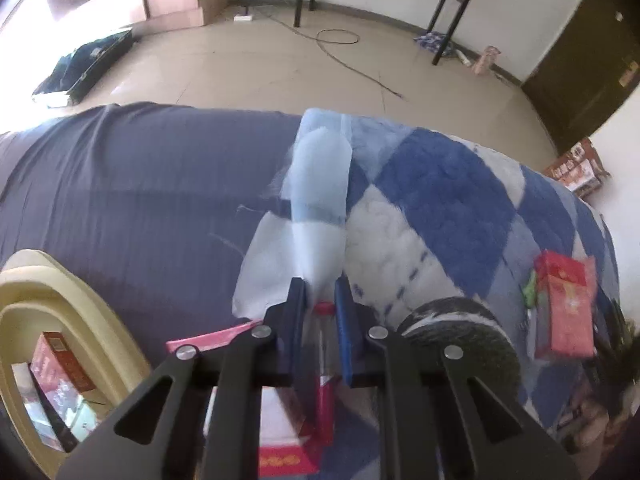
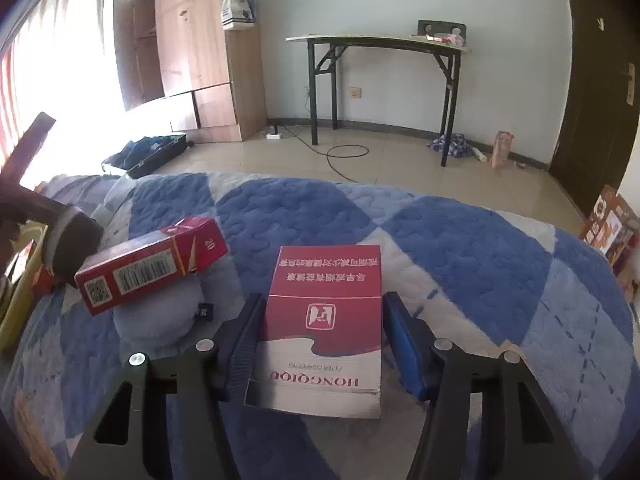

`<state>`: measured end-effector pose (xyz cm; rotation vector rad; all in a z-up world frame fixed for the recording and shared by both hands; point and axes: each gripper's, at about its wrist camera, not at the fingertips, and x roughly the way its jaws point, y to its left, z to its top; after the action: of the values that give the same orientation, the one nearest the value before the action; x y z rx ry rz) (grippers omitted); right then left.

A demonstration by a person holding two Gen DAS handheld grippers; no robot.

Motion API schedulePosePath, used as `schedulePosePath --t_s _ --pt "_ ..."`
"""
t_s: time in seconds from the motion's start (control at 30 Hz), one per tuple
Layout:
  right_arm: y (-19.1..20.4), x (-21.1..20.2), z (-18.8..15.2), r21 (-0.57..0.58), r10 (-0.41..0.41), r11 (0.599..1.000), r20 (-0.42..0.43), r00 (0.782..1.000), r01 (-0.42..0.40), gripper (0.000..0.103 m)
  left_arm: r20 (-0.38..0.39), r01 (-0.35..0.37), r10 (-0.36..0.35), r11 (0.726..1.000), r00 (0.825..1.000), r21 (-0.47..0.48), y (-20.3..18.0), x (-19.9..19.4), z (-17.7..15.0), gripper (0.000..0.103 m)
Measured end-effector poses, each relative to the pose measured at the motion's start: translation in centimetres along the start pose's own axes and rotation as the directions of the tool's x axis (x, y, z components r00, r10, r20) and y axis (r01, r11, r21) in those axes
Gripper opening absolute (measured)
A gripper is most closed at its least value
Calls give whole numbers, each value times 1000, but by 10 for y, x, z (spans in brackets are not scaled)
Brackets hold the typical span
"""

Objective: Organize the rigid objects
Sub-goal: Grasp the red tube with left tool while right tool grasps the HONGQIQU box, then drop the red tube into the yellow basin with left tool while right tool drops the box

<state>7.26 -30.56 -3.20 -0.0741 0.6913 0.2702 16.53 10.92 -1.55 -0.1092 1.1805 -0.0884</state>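
Note:
In the right wrist view a red and white cigarette carton (image 2: 324,328) lies flat on the blue checked blanket (image 2: 460,248), between the fingers of my right gripper (image 2: 322,308), which is open around it. A smaller red box (image 2: 152,264) lies tilted on a blue pad to the left. In the left wrist view my left gripper (image 1: 320,292) is shut on a thin red and white box (image 1: 325,380) held edge-on above the bed. The small red box also shows at the right in the left wrist view (image 1: 566,308).
A yellow plastic basket (image 1: 60,292) with several boxes inside sits at the bed's left edge, also seen in the right wrist view (image 2: 20,300). A dark round object (image 1: 460,340) lies on the blanket. A light blue cloth (image 1: 316,184) lies across the purple sheet. Floor and table lie beyond.

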Motion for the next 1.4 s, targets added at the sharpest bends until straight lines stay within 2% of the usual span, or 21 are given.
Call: schedulePosePath --t_s 0.1,0.17,0.3,0.33,0.43,0.53,0.63,0.73,0.77,0.87,0.97,1.03,1.1,1.2,1.33,1.4 --pt "2 1 -1 -9 -8 1000 -6 1000 8 59 -13 -4 5 999 1000 52 3 -8 -6 18" --pt "3 0 -1 -1 -3 1000 -7 1000 3 59 -20 -8 10 995 1000 102 0 -8 -13 28" --pt "3 2 0 3 -1 1000 -9 1000 1 59 -51 -2 10 989 999 148 -14 6 -26 29" --pt "2 2 0 4 -1 1000 -8 1000 1 59 -56 -17 27 985 998 172 -20 11 -29 28" --pt "1 2 0 12 12 1000 -4 1000 -12 58 -27 -56 62 983 998 177 -26 13 -32 11" --pt "-2 -6 0 23 22 999 28 999 -22 57 -27 -8 12 989 1000 150 -23 3 -33 11" --pt "0 -24 1 -5 12 1000 93 996 -12 56 7 8 -9 988 1000 156 -21 -15 -39 11" --pt "-1 -26 -1 -30 5 1000 87 996 -3 56 60 56 -64 990 996 132 -9 -45 -51 11" --pt "-2 -29 -1 -25 15 1000 91 996 -12 56 90 78 -89 989 992 122 -1 -62 -59 11" --pt "6 -56 9 -35 66 997 146 987 -61 56 174 59 -72 995 982 79 32 -119 -87 11" --pt "42 -88 29 -102 179 982 193 965 -161 56 287 -7 14 1000 958 -26 93 -182 -127 11" --pt "90 -94 45 -169 299 948 174 938 -271 56 295 -45 73 994 953 -103 129 -193 -147 11" --pt "142 -87 58 -232 400 901 120 909 -366 56 262 -94 141 979 955 -183 170 -190 -168 11" --pt "231 -63 70 -346 502 813 7 865 -469 56 220 -68 129 962 967 -266 217 -170 -172 11" --pt "326 -24 78 -395 565 719 -148 812 -572 56 216 -20 93 948 972 -318 242 -139 -156 11" --pt "362 -6 80 -418 563 697 -184 806 -583 56 182 -14 78 945 980 -326 249 -122 -145 11"
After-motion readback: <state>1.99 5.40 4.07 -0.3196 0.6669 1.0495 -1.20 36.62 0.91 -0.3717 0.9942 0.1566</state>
